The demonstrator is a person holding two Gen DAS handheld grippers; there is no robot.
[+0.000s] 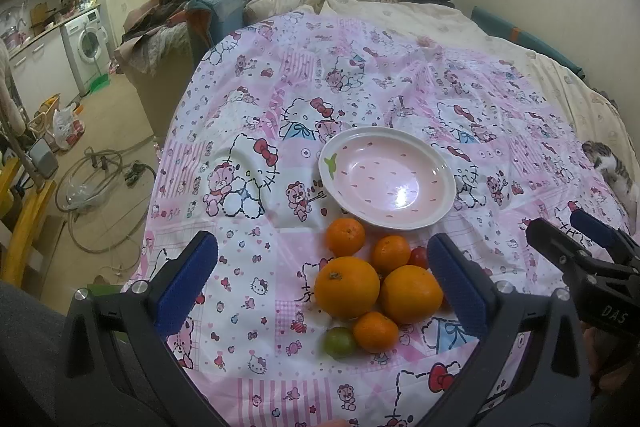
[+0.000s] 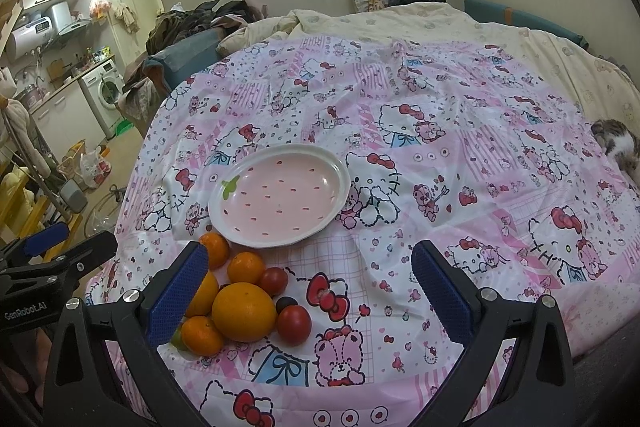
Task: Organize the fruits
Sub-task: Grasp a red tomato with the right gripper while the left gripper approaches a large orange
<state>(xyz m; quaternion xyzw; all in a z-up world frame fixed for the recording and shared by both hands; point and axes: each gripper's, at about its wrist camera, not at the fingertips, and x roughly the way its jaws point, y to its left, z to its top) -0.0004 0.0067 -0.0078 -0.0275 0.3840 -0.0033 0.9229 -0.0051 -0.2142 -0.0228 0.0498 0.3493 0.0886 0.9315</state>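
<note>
A pink plate with a white rim (image 1: 440,203) (image 2: 224,215) lies empty on the Hello Kitty sheet. In front of it sits a pile of fruit: two big oranges (image 1: 346,287) (image 2: 244,311), several small mandarins (image 1: 345,236) (image 2: 245,267), red tomatoes (image 2: 293,323) (image 1: 418,256), a green fruit (image 1: 339,342) and a dark plum (image 2: 286,303). My left gripper (image 1: 324,267) is open and empty, its fingers on either side of the pile, above it. My right gripper (image 2: 310,281) is open and empty, to the right of the pile; its left finger (image 2: 176,299) covers part of one orange.
The sheet covers a bed with a cream quilt (image 2: 420,23) behind. A cat (image 1: 614,175) (image 2: 618,147) lies at the right edge. Left of the bed the floor holds hoses (image 1: 92,195), bags, a washing machine (image 1: 86,45) and a clothes-piled sofa (image 1: 192,3).
</note>
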